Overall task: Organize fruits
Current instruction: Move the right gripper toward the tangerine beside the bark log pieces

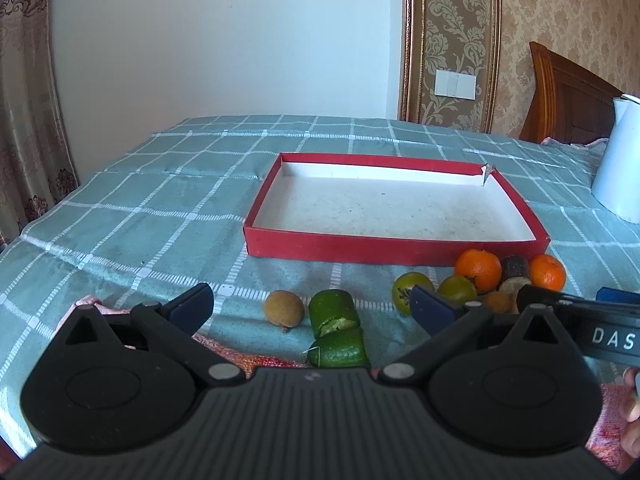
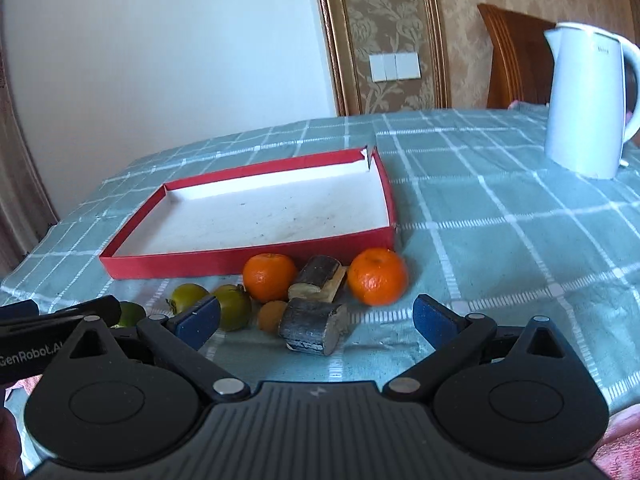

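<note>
A shallow red box (image 1: 396,247) (image 2: 248,255) with a white floor lies empty on the checked cloth. In front of it lie two oranges (image 1: 478,270) (image 2: 270,277), with the second orange (image 2: 377,276) to the right. There are also two green round fruits (image 1: 412,291) (image 2: 234,306), a small brown fruit (image 1: 284,307), two green cut pieces (image 1: 334,310) and dark cut chunks (image 2: 314,326). My left gripper (image 1: 312,308) is open and empty, with the green pieces between its fingers. My right gripper (image 2: 316,320) is open and empty above the dark chunks.
A white kettle (image 2: 588,100) (image 1: 620,160) stands at the right on the cloth. A wooden headboard (image 1: 568,92) and patterned wall are behind it. A curtain (image 1: 28,100) hangs at the left. The cloth's far edge (image 1: 280,118) meets the white wall.
</note>
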`<state>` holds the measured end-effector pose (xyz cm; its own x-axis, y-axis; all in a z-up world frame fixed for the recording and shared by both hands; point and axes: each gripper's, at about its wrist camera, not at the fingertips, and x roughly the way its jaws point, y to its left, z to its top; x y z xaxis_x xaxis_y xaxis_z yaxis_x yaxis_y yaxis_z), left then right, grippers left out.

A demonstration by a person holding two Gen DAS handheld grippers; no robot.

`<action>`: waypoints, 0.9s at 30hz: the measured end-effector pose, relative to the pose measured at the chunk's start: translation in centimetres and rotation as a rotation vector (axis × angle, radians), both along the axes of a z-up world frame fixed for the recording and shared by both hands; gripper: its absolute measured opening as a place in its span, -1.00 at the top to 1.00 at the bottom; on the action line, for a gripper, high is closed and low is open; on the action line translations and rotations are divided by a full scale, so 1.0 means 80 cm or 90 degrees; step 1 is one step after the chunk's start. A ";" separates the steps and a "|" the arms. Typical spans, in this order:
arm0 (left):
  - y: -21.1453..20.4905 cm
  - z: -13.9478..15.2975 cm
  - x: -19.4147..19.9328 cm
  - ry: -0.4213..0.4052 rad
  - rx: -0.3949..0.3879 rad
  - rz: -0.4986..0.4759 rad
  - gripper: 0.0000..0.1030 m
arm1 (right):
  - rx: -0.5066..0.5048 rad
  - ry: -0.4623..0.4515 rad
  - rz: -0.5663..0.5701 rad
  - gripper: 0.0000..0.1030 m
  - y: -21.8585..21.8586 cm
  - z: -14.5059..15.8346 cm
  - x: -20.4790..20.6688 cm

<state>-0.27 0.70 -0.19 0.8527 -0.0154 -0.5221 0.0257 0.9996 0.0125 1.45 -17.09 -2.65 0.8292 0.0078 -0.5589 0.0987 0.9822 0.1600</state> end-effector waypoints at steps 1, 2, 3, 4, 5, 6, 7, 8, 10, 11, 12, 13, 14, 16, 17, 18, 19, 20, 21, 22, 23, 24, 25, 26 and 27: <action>-0.001 0.000 0.000 0.000 0.001 -0.001 -1.00 | -0.003 0.005 -0.002 -1.00 0.000 0.000 0.001; -0.001 -0.001 -0.001 0.000 0.002 -0.001 -1.00 | -0.001 0.006 -0.005 -1.00 0.000 -0.001 0.002; -0.001 -0.001 -0.001 -0.001 0.003 -0.001 -1.00 | 0.003 0.006 -0.005 -1.00 -0.001 -0.001 0.003; -0.001 -0.001 -0.001 -0.001 0.004 -0.001 -1.00 | 0.004 0.007 -0.004 -1.00 -0.001 -0.001 0.004; -0.002 -0.001 -0.001 -0.001 0.005 -0.002 -1.00 | 0.003 0.010 -0.003 -1.00 -0.001 0.000 0.006; -0.002 -0.001 -0.001 0.000 0.005 -0.002 -1.00 | 0.002 0.011 -0.003 -1.00 0.001 0.001 0.009; -0.002 -0.001 0.000 0.001 0.003 -0.002 -1.00 | 0.002 0.009 -0.002 -1.00 -0.002 -0.002 0.000; -0.002 0.000 0.000 0.002 0.003 -0.002 -1.00 | 0.005 0.010 0.005 -1.00 -0.006 -0.005 -0.002; -0.003 -0.001 0.000 0.003 0.005 -0.002 -1.00 | 0.013 0.015 0.017 -1.00 -0.006 -0.006 0.000; -0.003 -0.001 0.000 0.002 0.006 -0.002 -1.00 | 0.016 0.018 0.023 -1.00 -0.006 -0.006 0.001; -0.003 -0.001 0.000 0.003 0.008 -0.003 -1.00 | 0.018 0.021 0.029 -1.00 -0.005 -0.007 0.002; -0.003 -0.001 0.001 0.003 0.008 -0.003 -1.00 | 0.020 0.023 0.032 -1.00 -0.005 -0.007 0.003; -0.003 -0.001 0.001 0.003 0.008 -0.004 -1.00 | 0.019 0.022 0.034 -1.00 -0.003 -0.009 0.001; -0.004 -0.001 0.001 0.003 0.010 -0.004 -1.00 | 0.018 0.018 0.039 -1.00 -0.001 -0.009 0.001; -0.004 -0.001 0.001 0.003 0.010 -0.004 -1.00 | 0.019 0.018 0.041 -1.00 -0.001 -0.009 0.000; -0.004 -0.001 0.001 0.002 0.011 -0.004 -1.00 | 0.020 0.017 0.044 -1.00 -0.002 -0.008 0.000; -0.005 0.000 0.001 0.001 0.011 -0.005 -1.00 | 0.018 0.015 0.047 -1.00 -0.002 -0.007 0.000; -0.005 0.000 0.000 -0.001 0.011 -0.006 -1.00 | 0.013 0.012 0.045 -1.00 0.000 -0.007 0.000; -0.005 0.001 0.000 -0.001 0.011 -0.007 -1.00 | 0.007 0.007 0.043 -1.00 0.001 -0.006 -0.001; -0.005 0.001 0.000 -0.002 0.011 -0.008 -1.00 | 0.001 0.003 0.042 -1.00 0.001 -0.005 -0.002; -0.005 0.001 0.000 -0.001 0.012 -0.009 -1.00 | -0.004 -0.001 0.042 -1.00 0.002 -0.004 -0.003; -0.006 0.001 0.000 -0.001 0.013 -0.010 -1.00 | -0.007 -0.002 0.043 -1.00 0.001 -0.004 -0.004; -0.006 0.001 0.000 -0.001 0.014 -0.011 -1.00 | -0.008 -0.003 0.044 -1.00 0.001 -0.003 -0.004; -0.006 0.000 0.000 0.000 0.015 -0.011 -1.00 | -0.005 -0.005 0.046 -1.00 0.001 -0.003 -0.004; -0.006 0.000 0.000 0.000 0.015 -0.012 -1.00 | -0.004 -0.007 0.046 -1.00 0.001 -0.002 -0.004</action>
<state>-0.29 0.24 -0.19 0.8522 -0.0184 -0.5229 0.0438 0.9984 0.0362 1.10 -16.98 -2.85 0.8324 0.0649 -0.5503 0.0253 0.9876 0.1546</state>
